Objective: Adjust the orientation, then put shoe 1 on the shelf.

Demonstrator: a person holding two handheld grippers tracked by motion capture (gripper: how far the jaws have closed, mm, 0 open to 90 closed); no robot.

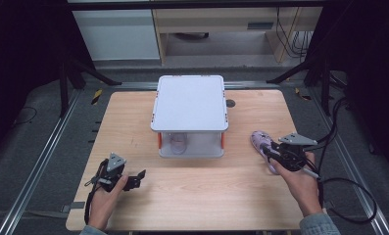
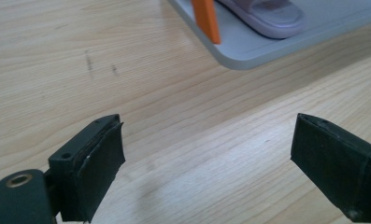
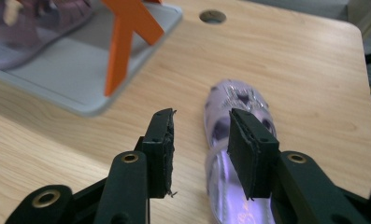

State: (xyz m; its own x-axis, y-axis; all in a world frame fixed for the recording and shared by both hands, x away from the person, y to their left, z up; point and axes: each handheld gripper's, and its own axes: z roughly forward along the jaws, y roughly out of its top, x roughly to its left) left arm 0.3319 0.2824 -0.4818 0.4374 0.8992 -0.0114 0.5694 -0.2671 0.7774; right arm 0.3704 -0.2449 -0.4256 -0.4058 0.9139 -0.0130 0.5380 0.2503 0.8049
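A grey two-level rack [image 1: 189, 103] with orange posts stands at the table's middle. One purple sandal [image 1: 179, 142] lies on its lower shelf [image 2: 262, 46]. A second purple sandal [image 1: 258, 139] lies on the table to the right of the rack. My right gripper [image 1: 269, 150] hovers low over this sandal [image 3: 239, 100]. In the right gripper view its jaws [image 3: 202, 126] stand partly apart, one over the sandal's strap and one beside its edge, with no pad pressing on it. My left gripper [image 1: 138, 177] is at the front left, open wide [image 2: 206, 140] over bare wood.
A round cable hole [image 1: 230, 103] sits in the tabletop behind the rack's right corner. Black cables [image 1: 349, 191] trail off the table's right side. The wooden table [image 1: 202, 200] is bare in front of the rack. Metal rails [image 1: 40, 161] run along the floor.
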